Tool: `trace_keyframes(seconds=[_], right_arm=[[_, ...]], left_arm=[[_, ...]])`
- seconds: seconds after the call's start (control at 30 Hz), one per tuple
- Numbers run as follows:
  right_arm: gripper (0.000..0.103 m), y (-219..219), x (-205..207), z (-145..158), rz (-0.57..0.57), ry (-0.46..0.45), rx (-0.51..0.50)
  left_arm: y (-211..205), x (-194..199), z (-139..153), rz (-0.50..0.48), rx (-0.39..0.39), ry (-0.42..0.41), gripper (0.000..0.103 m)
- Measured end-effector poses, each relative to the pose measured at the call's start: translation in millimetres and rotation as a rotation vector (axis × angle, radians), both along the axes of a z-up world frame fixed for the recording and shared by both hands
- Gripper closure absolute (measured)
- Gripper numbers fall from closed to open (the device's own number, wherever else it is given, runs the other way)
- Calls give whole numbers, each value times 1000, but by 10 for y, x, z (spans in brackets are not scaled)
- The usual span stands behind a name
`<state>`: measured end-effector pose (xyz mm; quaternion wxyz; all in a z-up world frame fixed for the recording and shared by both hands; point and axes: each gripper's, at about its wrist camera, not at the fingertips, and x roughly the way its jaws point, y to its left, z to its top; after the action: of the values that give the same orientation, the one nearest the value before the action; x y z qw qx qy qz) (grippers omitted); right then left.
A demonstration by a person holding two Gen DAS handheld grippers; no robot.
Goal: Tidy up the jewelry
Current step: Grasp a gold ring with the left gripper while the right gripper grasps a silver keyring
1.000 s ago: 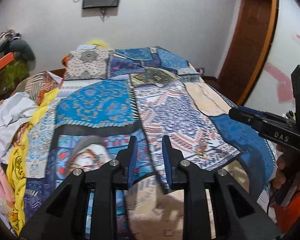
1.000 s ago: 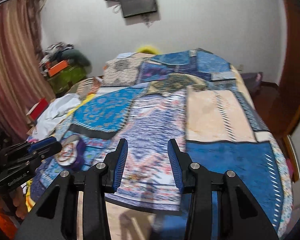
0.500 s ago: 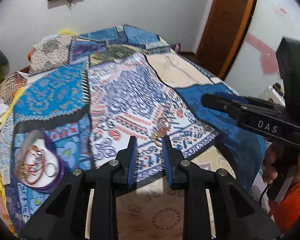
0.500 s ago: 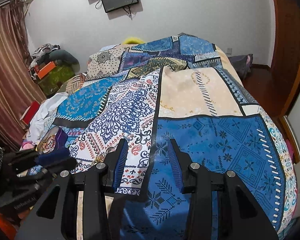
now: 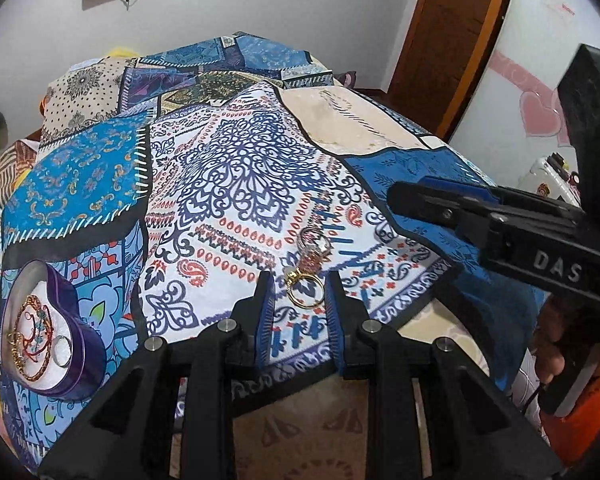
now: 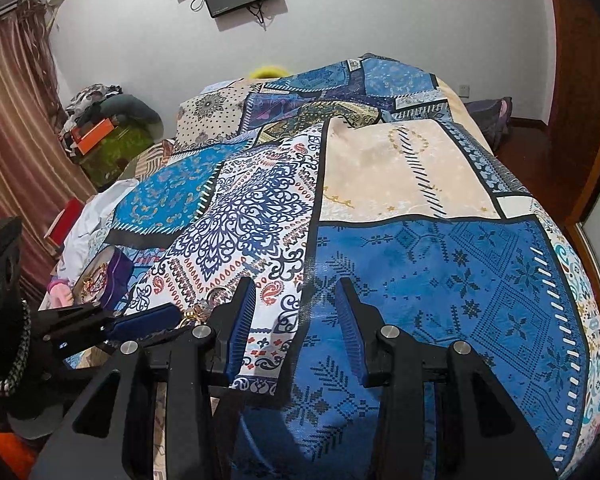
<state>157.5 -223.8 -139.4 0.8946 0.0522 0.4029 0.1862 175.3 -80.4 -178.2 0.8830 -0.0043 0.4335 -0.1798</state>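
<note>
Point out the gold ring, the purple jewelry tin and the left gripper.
gold ring [image 5: 305,293], left wrist view, on its hoop's left side.
purple jewelry tin [image 5: 85,344], left wrist view, on its outer purple wall.
left gripper [image 5: 300,280], left wrist view, midway between its open fingers.

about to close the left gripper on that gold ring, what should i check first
1. Left gripper open: ok, jaws stand apart.
2. Gold ring centred between the fingers: ok, it lies flat on the patchwork bedspread in the gap.
3. Ring free of the other jewelry: not ok, the small cluster just beyond appears to touch it.
4. Fingertips low enough to pinch a flat ring: cannot tell.
5. Right gripper out of the way: ok, open, empty, off to the side.
6. Purple jewelry box ready to receive: ok, lid off, bracelets inside, room left.
</note>
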Motion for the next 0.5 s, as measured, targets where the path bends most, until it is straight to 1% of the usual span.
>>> trace_keyframes(seconds=[0.13, 0.3, 0.37, 0.5], right_arm=[[65, 29, 7, 0, 9, -1, -4], [65, 57, 7, 5, 11, 1, -5], [65, 76, -3, 9, 13, 1, -8], [65, 108, -18, 19, 23, 1, -11]], left_arm=[[1, 27, -22, 0, -6, 2, 78], [-21, 25, -37, -4, 2, -17, 78], [-8, 24, -37, 3, -4, -22, 80], [29, 2, -21, 19, -4, -29, 80]])
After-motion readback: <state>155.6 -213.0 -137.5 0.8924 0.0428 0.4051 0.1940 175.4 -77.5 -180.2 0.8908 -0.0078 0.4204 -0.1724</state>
